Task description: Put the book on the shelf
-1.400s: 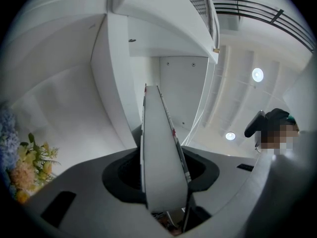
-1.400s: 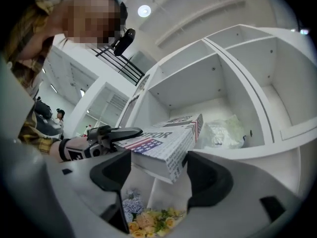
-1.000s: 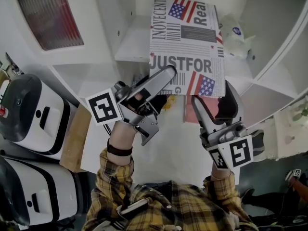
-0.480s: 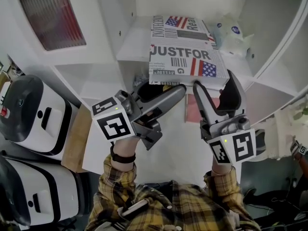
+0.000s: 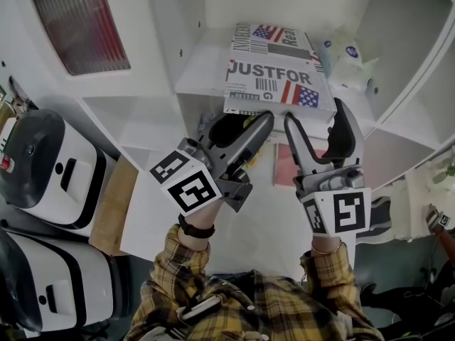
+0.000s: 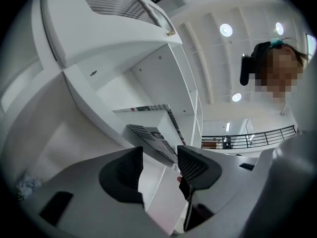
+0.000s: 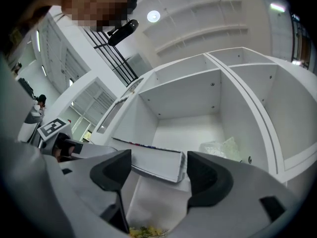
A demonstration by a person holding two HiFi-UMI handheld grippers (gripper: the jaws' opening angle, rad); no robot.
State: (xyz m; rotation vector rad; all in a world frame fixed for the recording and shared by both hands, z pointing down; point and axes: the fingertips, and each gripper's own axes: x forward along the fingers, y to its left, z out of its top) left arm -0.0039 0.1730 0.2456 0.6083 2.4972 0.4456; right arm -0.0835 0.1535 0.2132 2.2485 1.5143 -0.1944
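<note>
The book (image 5: 279, 77) has a smooth printed paper cover; the shelf (image 5: 201, 71) is matt white board.

- White machine (image 5: 39, 169) with a dark front at left, a second machine (image 5: 50, 283) just below it.
- Wooden board (image 5: 110, 204) beside them.
- Red ribbed panel (image 5: 82, 20), upper left.
- Crumpled clear bag (image 5: 348, 59), upper right.
</note>
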